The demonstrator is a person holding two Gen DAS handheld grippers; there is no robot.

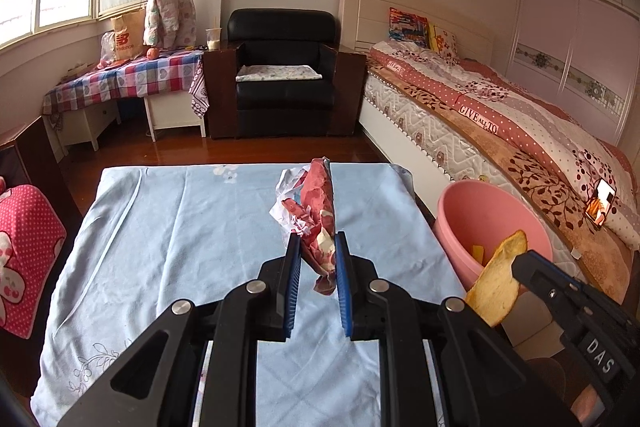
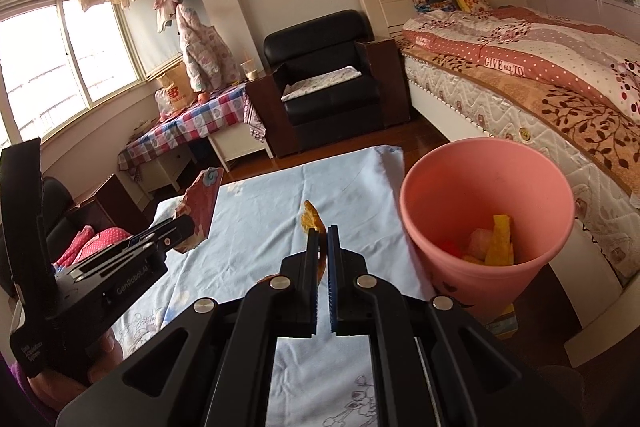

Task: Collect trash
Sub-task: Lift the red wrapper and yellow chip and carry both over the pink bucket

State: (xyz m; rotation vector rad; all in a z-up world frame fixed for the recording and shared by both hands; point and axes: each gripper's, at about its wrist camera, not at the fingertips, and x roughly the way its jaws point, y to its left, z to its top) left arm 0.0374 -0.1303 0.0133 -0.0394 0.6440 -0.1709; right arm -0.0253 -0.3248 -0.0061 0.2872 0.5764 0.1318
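Red crumpled wrapper (image 1: 320, 215) points lengthwise forward from the left claw (image 1: 316, 247)

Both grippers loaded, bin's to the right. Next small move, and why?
Probably carry the right gripper rightward over the pink bin and release: it is shut on the peel and sits nearer the open bin, which already holds scraps. The left gripper, shut on the red wrapper, can follow.

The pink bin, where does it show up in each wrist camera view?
Left wrist view: the pink bin sits right of centre, beside the blue-clothed table, partly behind the orange peel.
Right wrist view: the bin is large, right of centre, with yellow scraps inside.
Shared landmark: the black armchair.
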